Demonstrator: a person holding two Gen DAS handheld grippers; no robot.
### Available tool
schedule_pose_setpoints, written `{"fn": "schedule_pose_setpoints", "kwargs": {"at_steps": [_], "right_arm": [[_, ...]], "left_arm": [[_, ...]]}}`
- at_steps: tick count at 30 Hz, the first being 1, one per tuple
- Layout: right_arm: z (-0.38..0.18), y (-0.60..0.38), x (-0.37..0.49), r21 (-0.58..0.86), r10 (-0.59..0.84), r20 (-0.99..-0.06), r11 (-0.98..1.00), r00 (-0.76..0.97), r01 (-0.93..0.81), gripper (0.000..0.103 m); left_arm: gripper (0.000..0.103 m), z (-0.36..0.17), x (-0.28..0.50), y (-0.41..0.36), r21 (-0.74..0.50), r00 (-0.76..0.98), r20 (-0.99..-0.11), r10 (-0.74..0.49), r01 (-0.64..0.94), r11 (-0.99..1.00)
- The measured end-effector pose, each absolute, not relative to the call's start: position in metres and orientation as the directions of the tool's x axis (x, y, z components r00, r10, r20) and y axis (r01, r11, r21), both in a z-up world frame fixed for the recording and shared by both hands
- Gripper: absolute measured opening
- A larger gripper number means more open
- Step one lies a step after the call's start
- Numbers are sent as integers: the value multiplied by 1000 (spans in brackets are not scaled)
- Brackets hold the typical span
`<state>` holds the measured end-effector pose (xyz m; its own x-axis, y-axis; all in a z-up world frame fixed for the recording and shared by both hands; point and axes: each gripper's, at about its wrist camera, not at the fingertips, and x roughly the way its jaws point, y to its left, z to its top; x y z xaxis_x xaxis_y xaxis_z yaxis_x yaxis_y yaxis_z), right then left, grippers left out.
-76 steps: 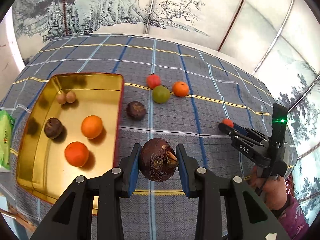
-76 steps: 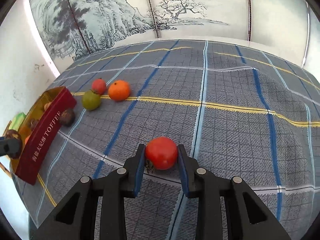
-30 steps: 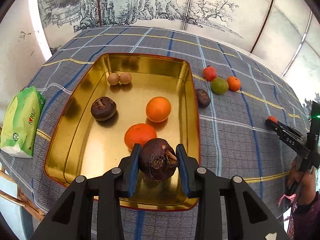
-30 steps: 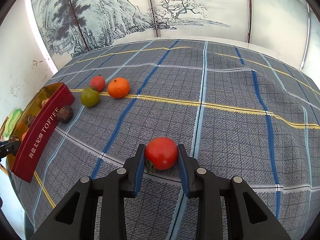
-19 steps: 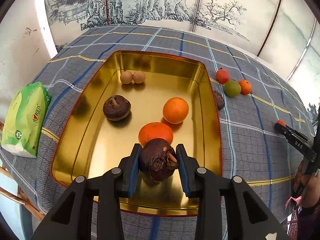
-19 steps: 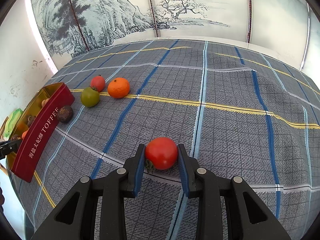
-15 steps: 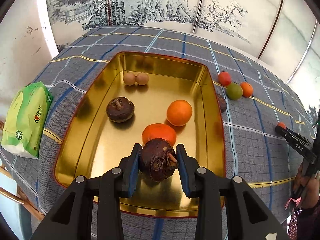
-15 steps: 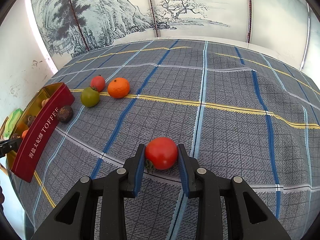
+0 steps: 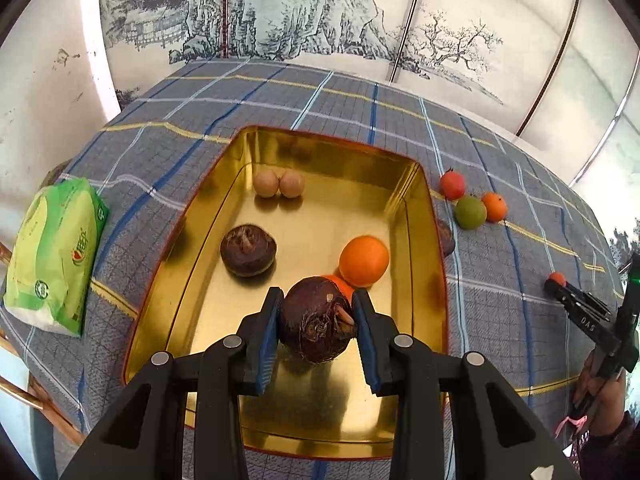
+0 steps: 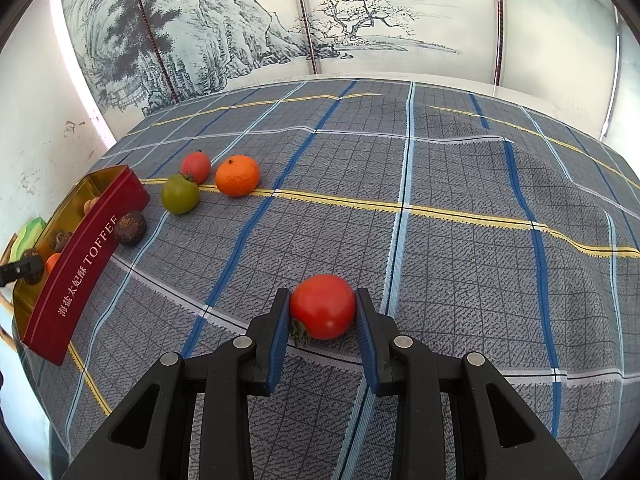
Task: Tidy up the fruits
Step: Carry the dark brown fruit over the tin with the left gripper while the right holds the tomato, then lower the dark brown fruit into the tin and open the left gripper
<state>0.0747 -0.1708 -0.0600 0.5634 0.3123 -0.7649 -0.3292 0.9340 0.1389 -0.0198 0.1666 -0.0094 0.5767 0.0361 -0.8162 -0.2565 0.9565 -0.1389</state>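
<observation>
Left gripper point(image 9: 316, 320) clamps a rough, dark-brown, fibrous round fruit point(image 9: 317, 326) above the glossy gold tin tray point(image 9: 416, 184). Right gripper point(image 10: 322, 320) clamps a smooth red tomato point(image 10: 322, 306) over the woven plaid cloth point(image 10: 460, 184).

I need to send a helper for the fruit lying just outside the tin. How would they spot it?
Find the gold rectangular tin with red outer walls on the checked grey tablecloth. Against its wall, on the cloth, sits a small dark brown round fruit. It is the only dark one there: its neighbours are green, red and orange.
</observation>
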Motion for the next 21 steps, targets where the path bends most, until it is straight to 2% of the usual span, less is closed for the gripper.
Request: {"fn": "schedule_pose_setpoints", "kwargs": {"at_steps": [21], "right_arm": [[-60,-170,75,136,310,-766,935,564,-329,33]], "left_arm": [[33,-17,49,167,-132,565,-824,45,-269,954]]}}
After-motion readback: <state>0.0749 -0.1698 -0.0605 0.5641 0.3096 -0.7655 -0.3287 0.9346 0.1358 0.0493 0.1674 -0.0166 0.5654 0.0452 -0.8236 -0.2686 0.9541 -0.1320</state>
